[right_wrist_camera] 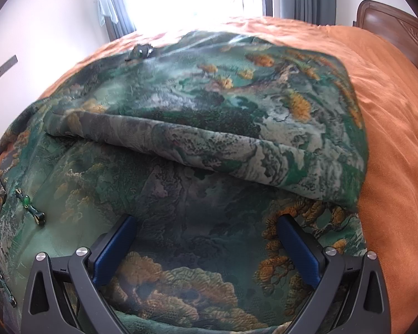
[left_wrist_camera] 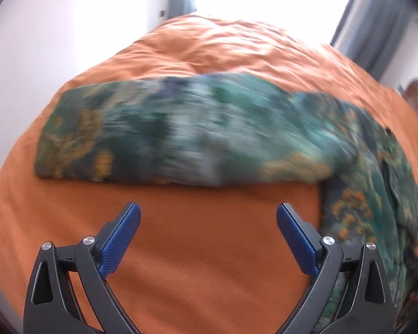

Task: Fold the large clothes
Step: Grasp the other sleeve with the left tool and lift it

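Bed: an orange bedspread (left_wrist_camera: 209,250) carries everything; a carved wooden headboard (right_wrist_camera: 390,25) stands at its far right corner in the right wrist view.
Garment: a large green jacket (right_wrist_camera: 181,89) with a landscape print and orange tree clusters lies spread on the bed, its body nearer the right-hand edge.
Sleeve, left side: one sleeve (left_wrist_camera: 158,130) stretches flat across the bedspread toward the left edge, blurred in the left wrist view.
Sleeve, right side: the other sleeve (right_wrist_camera: 209,150) appears already folded across the body, its paler reverse showing.
Fastening: a green bead frog clasp (right_wrist_camera: 29,206) sits on the front panel near the left of the right wrist view.
Left gripper (left_wrist_camera: 208,211): fingers spread wide, holding nothing, hovering over bare bedspread just short of the outstretched sleeve.
Right gripper (right_wrist_camera: 207,224): fingers likewise parted and empty, low over the jacket's lower body; whether they touch the cloth I cannot tell.
Step in hand: likely between folds, one sleeve in and one still out.
Next move: probably the left gripper must reach the outstretched sleeve, pinch it near the cuff and carry it over the body, while the right steadies the cloth.
Risk: the thick fabric may slip or drag the folded sleeve askew.
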Available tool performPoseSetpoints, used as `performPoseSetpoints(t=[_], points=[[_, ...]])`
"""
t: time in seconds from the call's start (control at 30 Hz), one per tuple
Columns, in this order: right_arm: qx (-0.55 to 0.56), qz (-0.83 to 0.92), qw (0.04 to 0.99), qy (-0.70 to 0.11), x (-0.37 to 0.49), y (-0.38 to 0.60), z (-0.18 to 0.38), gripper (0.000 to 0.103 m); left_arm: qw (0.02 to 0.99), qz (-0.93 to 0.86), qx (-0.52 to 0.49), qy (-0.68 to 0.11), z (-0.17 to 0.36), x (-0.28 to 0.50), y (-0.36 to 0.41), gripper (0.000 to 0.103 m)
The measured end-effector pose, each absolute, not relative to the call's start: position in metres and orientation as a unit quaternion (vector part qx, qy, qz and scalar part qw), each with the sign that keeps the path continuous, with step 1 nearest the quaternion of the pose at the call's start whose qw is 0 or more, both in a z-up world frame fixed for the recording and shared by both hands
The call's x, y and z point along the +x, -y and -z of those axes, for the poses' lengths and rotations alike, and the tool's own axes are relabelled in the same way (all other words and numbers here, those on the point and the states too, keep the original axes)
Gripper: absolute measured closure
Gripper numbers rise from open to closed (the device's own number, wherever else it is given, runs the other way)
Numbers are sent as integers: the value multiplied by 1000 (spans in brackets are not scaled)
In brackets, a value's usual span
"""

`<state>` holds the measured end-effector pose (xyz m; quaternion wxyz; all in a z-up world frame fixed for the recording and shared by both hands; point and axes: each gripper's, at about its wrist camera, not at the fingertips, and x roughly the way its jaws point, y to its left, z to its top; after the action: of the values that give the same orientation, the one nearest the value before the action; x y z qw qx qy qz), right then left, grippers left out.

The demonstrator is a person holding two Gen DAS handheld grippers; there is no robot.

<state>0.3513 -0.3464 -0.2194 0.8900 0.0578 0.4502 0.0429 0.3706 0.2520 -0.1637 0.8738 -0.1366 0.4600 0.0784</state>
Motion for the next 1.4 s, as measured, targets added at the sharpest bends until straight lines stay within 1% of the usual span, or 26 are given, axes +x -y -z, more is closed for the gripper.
performPoseSetpoints(t=[0.17,0.3,0.43,0.5,0.57,0.6,0.63,0.67,0.7,0.77,0.87,1.0,1.1,1.23,1.3,1.4], points=[[53,-38,890,-451,354,342,218,0,867,-121,-202,-440,170,359,-321,5],[54,-66,873,-480,366,340,211,0,854,-133,-238,-443,181,363,-353,5],[22,-103,868,-485,358,323,182,0,846,-135,-277,-436,189,374,-370,5],[29,-139,876,-460,342,307,154,0,845,-141,-297,-422,190,381,-377,8],[18,-157,885,-438,325,287,129,0,847,-161,-299,-409,190,386,-381,27],[1,-158,890,-427,314,272,115,0,847,-174,-295,-406,191,390,-381,44],[-14,-162,896,-414,304,259,104,0,848,-180,-293,-403,191,391,-383,69],[-23,-169,898,-405,296,249,97,0,848,-189,-288,-403,190,393,-383,80],[-28,-177,899,-400,288,237,91,0,850,-195,-280,-400,186,393,-381,86],[-29,-186,899,-395,272,221,86,0,865,-208,-247,-385,168,391,-370,92],[-36,-183,900,-393,248,200,89,0,907,-215,-136,-337,114,384,-324,92],[-44,-173,910,-374,223,189,91,0,955,-163,25,-249,36,370,-222,92],[-24,-163,917,-362,217,198,89,0,968,-105,90,-208,3,360,-145,92],[-4,-132,930,-343,206,223,78,0,972,-26,139,-187,-9,347,-49,92],[5,-117,936,-331,197,239,72,0,968,10,164,-187,-2,339,-6,92],[18,-89,943,-321,181,266,69,0,957,53,204,-200,23,330,55,93]])
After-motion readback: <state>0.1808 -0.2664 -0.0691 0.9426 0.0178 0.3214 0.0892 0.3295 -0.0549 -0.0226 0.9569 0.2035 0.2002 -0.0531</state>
